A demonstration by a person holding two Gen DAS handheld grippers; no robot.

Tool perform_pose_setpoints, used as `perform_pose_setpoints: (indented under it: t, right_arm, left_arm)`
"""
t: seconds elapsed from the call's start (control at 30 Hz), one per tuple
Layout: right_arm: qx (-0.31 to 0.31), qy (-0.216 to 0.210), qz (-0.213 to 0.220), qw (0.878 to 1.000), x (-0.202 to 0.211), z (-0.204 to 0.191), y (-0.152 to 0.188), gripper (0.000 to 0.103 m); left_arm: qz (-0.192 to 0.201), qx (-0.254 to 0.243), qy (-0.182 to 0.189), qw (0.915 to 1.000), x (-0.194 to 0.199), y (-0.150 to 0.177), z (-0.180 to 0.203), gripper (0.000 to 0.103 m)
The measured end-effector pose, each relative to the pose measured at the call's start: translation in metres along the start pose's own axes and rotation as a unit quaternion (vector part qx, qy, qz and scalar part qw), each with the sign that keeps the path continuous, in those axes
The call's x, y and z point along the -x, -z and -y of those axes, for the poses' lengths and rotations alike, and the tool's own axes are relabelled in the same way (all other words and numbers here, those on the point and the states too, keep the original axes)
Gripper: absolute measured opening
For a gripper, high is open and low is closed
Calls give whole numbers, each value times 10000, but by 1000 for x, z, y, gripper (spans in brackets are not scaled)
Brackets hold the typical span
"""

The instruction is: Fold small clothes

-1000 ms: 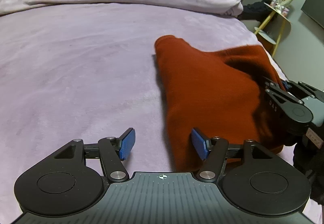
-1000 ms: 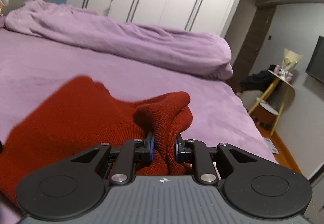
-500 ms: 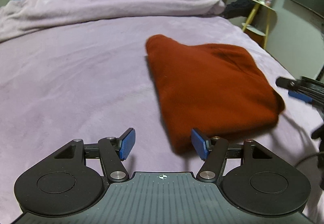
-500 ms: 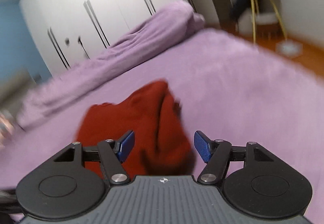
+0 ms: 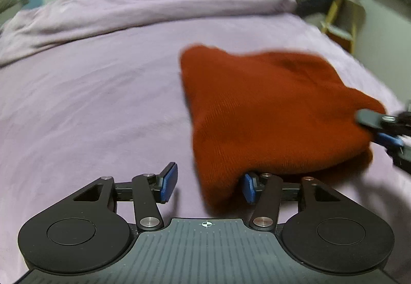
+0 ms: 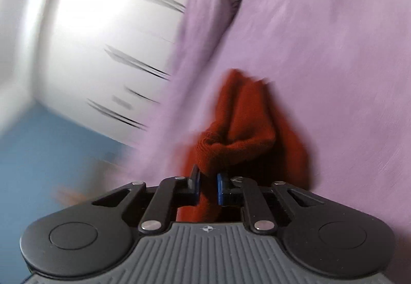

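A rust-red knit garment (image 5: 269,109) lies folded on the purple bed (image 5: 90,104). In the left wrist view its near left corner sits between the blue pads of my left gripper (image 5: 209,187). The cloth lies against the right pad and apart from the left one, and the jaws are closing. My right gripper (image 6: 207,185) is rolled onto its side, and its closing jaws pinch a bunched edge of the garment (image 6: 236,135). The left wrist view shows that gripper (image 5: 380,130) at the garment's right edge. Both views are motion-blurred.
A rumpled purple duvet (image 5: 154,6) runs along the back of the bed. A yellow-legged side table (image 5: 344,14) with small items stands past the bed's right edge. White wardrobe doors (image 6: 90,27) fill the far wall.
My right gripper let go of the garment, rolled onto its side and closed again on the right edge. The garment dropped flat. My left gripper moved up to the near corner and narrowed.
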State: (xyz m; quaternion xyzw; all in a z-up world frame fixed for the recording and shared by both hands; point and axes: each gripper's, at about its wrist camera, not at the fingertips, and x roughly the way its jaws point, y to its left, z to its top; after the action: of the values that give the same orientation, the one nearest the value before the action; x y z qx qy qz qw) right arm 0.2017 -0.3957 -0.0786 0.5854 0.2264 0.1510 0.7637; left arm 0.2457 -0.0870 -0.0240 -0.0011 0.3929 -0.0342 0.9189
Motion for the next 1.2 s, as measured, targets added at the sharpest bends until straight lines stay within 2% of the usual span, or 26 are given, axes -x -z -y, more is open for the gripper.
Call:
perform_pose_setpoints:
  t: [0.03, 0.07, 0.1, 0.13, 0.2, 0.27, 0.37, 0.4, 0.47, 0.53, 0.63, 0.7, 0.77, 0.83, 0.87, 0.9, 0.93, 1.0, 1.1, 1.17, 1.2]
  right_arm:
    - [65, 309, 14, 9995, 1, 4, -1, 10]
    - [457, 968, -27, 9943, -3, 4, 0, 10]
    - [879, 1592, -146, 9832, -10, 4, 3, 10]
    - [1182, 1829, -229, 9757, -15, 4, 8, 10]
    - [1696, 1942, -200, 9660, -16, -6, 13, 8]
    - [2007, 1977, -198, 9593, -14, -21, 15, 10]
    - [2108, 1539, -121, 9653, -6, -29, 11, 10]
    - [2170, 1658, -163, 9618, -8, -28, 9, 10]
    - [2495, 2149, -388, 9434, -20, -22, 11, 10]
    - [2692, 2129, -480, 9380, -17, -21, 10, 9]
    - [2858, 2138, -575, 9324, -2, -27, 1, 20]
    - [2937, 2252, -548, 9274, 9, -28, -10, 58]
    - [2900, 2077, -517, 9328, 16, -26, -24, 59]
    - [2501, 1855, -761, 9472, 6, -19, -43, 61]
    - [2261, 1614, -992, 9555, -5, -14, -55, 67]
    - [2032, 1489, -1100, 9615, -14, -9, -64, 69]
    - [1775, 1420, -1193, 9665, -23, -2, -74, 70]
    - [1246, 1221, -1410, 9745, -42, 11, -90, 71]
    - [979, 1060, -1637, 9759, -64, 18, -106, 71]
    - [806, 926, -1766, 9766, -76, 21, -112, 70]
    - [685, 788, -1876, 9767, -81, 24, -110, 70]
  left_arm:
    - [46, 144, -18, 9999, 3, -1, -6, 56]
    - [66, 307, -4, 9995, 4, -2, -13, 56]
    - [50, 440, 16, 9990, 4, -3, -18, 56]
    - [-7, 576, 21, 9983, 3, -2, -22, 56]
    - [-247, 646, 59, 9976, -3, 1, -23, 55]
    - [-304, 571, -21, 9979, -5, 6, -22, 56]
    - [-237, 532, 62, 9983, 4, 6, -23, 57]
    - [-222, 586, 127, 9980, 6, 5, -26, 57]
    - [-281, 677, 253, 9970, 5, 3, -30, 58]
    - [-388, 624, 308, 9968, 0, 5, -30, 60]
    - [-486, 366, 406, 9973, 1, 7, -36, 65]
    - [-614, 308, 650, 9955, 10, 7, -51, 65]
    - [-592, 391, 1013, 9923, 19, 4, -70, 63]
    - [-491, 730, 1423, 9859, 19, -8, -87, 64]
    - [-432, 948, 1639, 9810, 17, -15, -93, 68]
    - [-407, 1152, 1855, 9750, 11, -22, -98, 72]
    - [-467, 1330, 2097, 9676, -2, -30, -101, 75]
    - [-766, 1631, 2276, 9569, -31, -41, -98, 74]
    - [-1262, 1979, 2449, 9407, -76, -52, -89, 70]
    - [-1332, 2120, 2647, 9313, -95, -54, -86, 73]
    - [-1388, 2200, 2622, 9293, -104, -55, -85, 73]
